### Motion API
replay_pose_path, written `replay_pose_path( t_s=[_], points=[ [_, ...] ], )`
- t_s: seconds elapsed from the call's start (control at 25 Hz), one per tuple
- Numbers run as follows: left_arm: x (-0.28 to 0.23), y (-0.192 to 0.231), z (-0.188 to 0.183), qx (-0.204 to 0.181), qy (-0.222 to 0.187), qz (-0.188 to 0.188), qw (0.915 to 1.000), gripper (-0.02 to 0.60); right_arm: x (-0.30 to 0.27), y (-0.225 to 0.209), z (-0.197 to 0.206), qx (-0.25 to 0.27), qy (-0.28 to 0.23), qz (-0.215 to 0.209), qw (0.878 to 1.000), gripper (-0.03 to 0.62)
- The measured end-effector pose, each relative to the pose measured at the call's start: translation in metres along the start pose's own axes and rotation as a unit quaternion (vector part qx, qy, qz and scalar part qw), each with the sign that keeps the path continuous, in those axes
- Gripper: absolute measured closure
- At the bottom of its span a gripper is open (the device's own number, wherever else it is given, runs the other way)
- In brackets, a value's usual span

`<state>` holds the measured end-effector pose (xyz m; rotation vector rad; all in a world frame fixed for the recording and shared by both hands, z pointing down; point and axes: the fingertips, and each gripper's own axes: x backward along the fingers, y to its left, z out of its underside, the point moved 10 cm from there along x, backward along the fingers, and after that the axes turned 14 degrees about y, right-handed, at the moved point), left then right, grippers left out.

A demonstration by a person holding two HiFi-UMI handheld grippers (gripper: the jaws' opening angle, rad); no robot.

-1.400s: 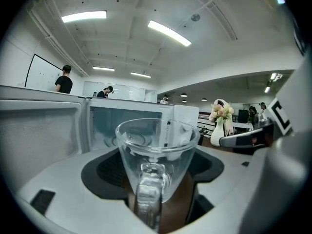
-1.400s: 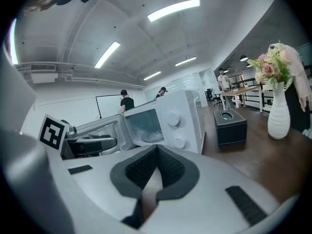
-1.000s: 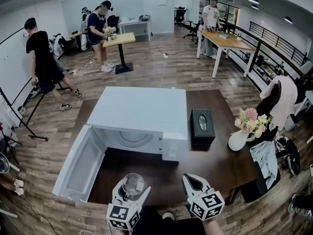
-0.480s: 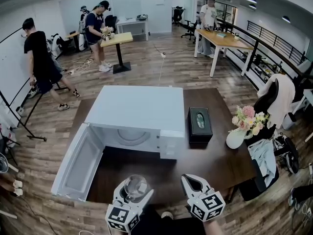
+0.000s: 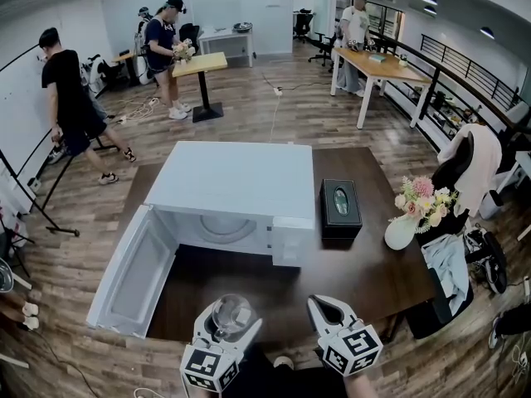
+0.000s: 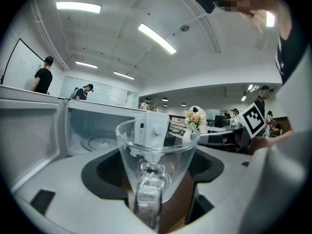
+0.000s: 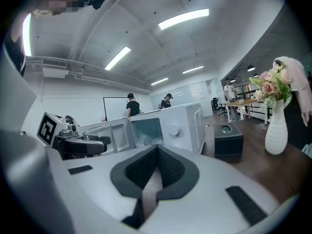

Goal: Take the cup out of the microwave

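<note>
**Glass cup clear of the oven, held at the table's near edge**

The dark brown wooden table [image 5: 390, 280] carries a boxy white microwave [image 5: 236, 181], whose door [image 5: 133, 276] hangs wide open to the left, leaving the cavity free to reach. In the left gripper view only its round turntable plate [image 6: 100, 143] shows inside.

To the microwave's right sit a black rectangular box [image 5: 340, 208] and a white vase of pink flowers [image 5: 404, 232], both well apart from the work.

The clear glass cup [image 6: 156, 150] is outside the oven, near the person and over the table's front edge. The left gripper [image 5: 226, 326] pinches it low on the body, upright, with its handle turned back toward the camera; this probably keeps it level for carrying.

The right gripper [image 5: 326, 309] waits beside it, jaws pressed together on nothing, apparently unneeded here.

The removal looks essentially done.
</note>
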<state>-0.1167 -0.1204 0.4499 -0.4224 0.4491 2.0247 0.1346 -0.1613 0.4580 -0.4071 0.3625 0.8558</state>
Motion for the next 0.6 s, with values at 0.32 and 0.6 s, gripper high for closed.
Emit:
replay_pose_path(
  t_s=[0.32,0.6],
  points=[
    [-0.0032,0.0028,0.0003,0.001,0.003,-0.001,1.0,0.205,-0.0022,0.0003,-0.0002,-0.004,0.001,-0.003,1.0,0.602],
    [-0.0037,0.0043,0.0,-0.002,0.002,-0.003,1.0,0.204,-0.0039,0.0017,0.002,-0.008,0.001,-0.004,1.0,0.602]
  ],
)
